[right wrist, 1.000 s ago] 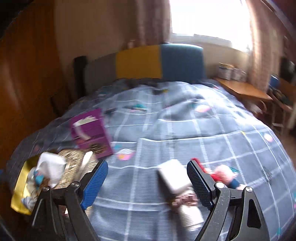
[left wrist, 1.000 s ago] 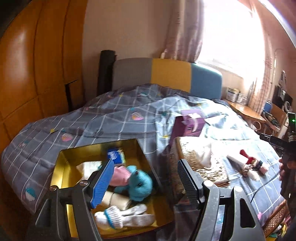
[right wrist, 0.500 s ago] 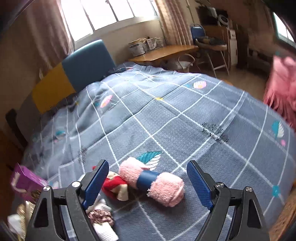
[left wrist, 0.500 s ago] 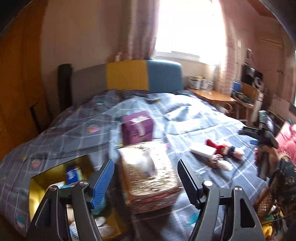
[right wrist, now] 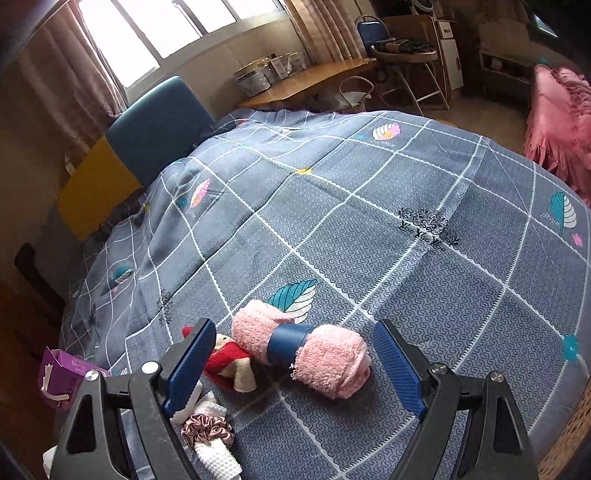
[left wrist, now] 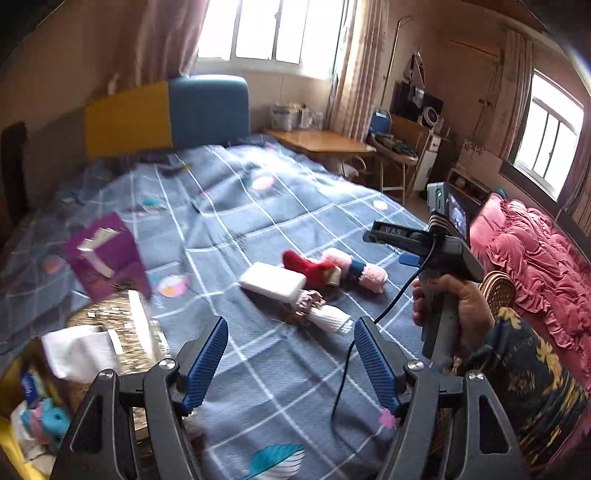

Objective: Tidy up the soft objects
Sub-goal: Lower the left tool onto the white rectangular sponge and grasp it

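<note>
1. We've got both tongs spread wide, nothing in them: left gripper (left wrist: 291, 354), right gripper (right wrist: 295, 365).
2. Pink rolled towel (right wrist: 303, 347) lies on the grey checked bedspread (right wrist: 369, 221), between the right jaws, untouched.
3. Beyond: window (right wrist: 147, 29), wooden desk (right wrist: 306, 79).

1. The yellow box (left wrist: 14, 373) is cut by the left wrist view's lower left corner; its contents are a blur, perhaps a teal toy.
2. The purple carton (right wrist: 61, 380) is partly behind the right gripper's arm.
3. The white waffle cloth (right wrist: 218, 458) runs off the bottom edge.
4. The red doll (right wrist: 227, 360) is half hidden.
</note>
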